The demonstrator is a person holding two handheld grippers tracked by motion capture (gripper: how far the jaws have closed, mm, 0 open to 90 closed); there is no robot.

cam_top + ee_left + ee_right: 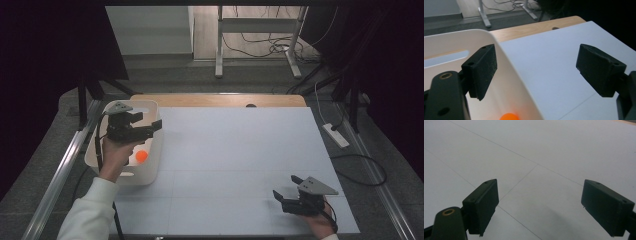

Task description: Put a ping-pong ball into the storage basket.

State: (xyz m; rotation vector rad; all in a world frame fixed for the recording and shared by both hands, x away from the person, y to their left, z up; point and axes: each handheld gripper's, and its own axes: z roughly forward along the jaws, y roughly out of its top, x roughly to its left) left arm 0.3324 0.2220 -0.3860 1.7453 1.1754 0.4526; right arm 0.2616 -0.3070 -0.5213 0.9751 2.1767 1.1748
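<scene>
The left claw [152,125] hangs over the white tub [150,175] at the table's left edge, jaws spread wide with nothing between them. The orange ball [142,156] lies on the tub's floor, below that claw and a little back toward the hand [116,152] that carries it. From the left gripper view the tub's curved wall [516,82] runs between the two pads [482,71], so one jaw is over the tub and the other over the white table [554,65], and the ball [509,117] peeks in at the bottom edge. Well apart, at the near right, the right claw [285,187] sits low over the bare table [544,152], jaws wide apart and holding nothing.
</scene>
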